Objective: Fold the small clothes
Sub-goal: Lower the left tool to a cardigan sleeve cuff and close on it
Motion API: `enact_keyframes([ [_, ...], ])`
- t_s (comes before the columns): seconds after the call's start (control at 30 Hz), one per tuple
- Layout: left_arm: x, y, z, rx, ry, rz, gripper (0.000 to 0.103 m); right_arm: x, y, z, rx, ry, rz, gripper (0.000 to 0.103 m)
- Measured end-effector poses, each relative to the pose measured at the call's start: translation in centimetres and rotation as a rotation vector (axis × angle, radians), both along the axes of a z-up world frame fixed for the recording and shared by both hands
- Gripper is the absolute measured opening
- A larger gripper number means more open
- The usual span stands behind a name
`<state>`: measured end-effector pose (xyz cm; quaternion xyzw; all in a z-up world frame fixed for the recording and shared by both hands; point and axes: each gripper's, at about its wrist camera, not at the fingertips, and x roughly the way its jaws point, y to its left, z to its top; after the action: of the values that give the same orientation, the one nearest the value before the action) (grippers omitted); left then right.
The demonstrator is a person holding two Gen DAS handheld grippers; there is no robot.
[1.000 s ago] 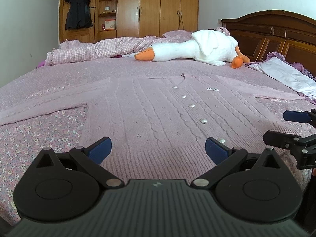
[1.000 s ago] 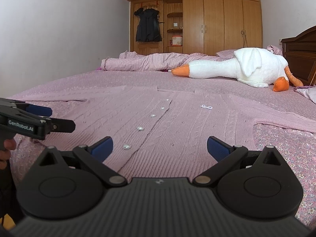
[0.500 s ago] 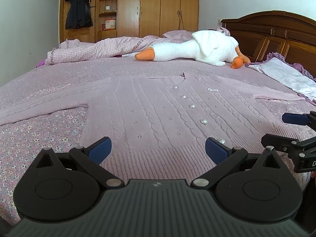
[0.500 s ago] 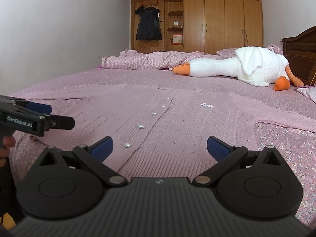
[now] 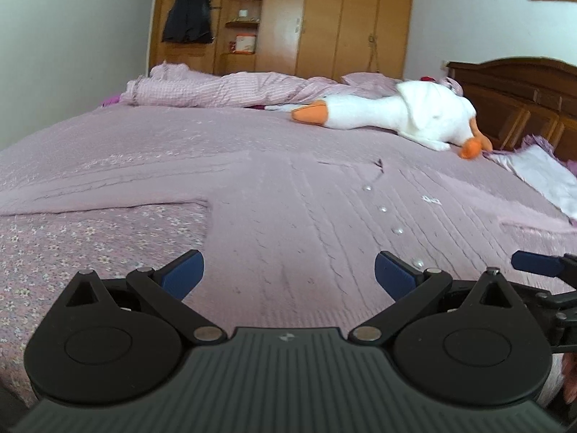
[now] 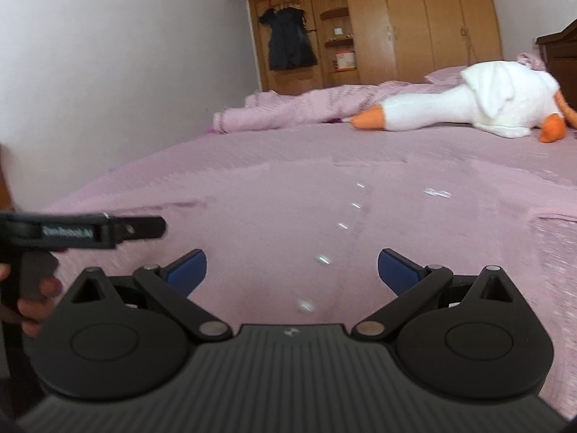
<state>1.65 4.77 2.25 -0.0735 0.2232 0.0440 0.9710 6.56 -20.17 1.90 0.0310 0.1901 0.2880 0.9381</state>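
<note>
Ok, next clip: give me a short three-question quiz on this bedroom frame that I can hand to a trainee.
1. True or false: the left gripper is shut on the cardigan's hem.
2. Multiple choice: how does the pink cardigan lie? A) folded in half B) spread flat, buttoned front up C) bunched in a heap
3. Short answer: what white thing with an orange beak lies on the bed beyond the cardigan?

Key
1. False: its jaws are wide apart, holding nothing, like the right gripper.
2. B: a row of buttons runs up the middle and both sleeves are stretched out sideways.
3. A plush goose.
</note>
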Motion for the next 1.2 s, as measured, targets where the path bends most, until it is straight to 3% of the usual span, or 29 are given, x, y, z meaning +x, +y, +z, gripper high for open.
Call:
enact_keyframes([
  [0.17, -0.6, 2.2, 2.3, -0.059, -0.062, 0.015, 0.103, 1.2, 3.4, 1.4, 0.049, 0.008, 0.048, 0.103],
  [0.4, -0.1, 6.3, 5.5, -0.135, -0.128, 0.152, 0.103, 3.1, 9.2, 4.1, 0.139, 0.024, 0.056, 0.103],
  [0.57, -0.6, 11.8, 7.0, -0.151, -0.159, 0.237, 0.103, 4.0, 13.6, 5.8, 0.137, -0.017, 0.084, 0.103],
  [0.67, -1.2, 16.0, 7.5, -0.117, -0.14, 0.342, 0.103, 4.7, 15.8, 6.1, 0.18, 0.004, 0.104, 0.103],
  [0.9, -3.9, 26.4, 6.5, -0.171, -0.129, 0.484, 0.103, 5.4, 22.1, 5.4, 0.264, 0.052, 0.127, 0.103],
  [1.0, -5.1, 31.1, 5.4, -0.246, -0.097, 0.554, 0.103, 4.7, 23.8, 4.9, 0.308, 0.003, 0.084, 0.103],
  [1.2, -6.0, 40.6, 2.0, -0.46, -0.089, 0.649, 0.103, 5.6, 25.5, 4.4, 0.359, 0.026, 0.094, 0.103],
])
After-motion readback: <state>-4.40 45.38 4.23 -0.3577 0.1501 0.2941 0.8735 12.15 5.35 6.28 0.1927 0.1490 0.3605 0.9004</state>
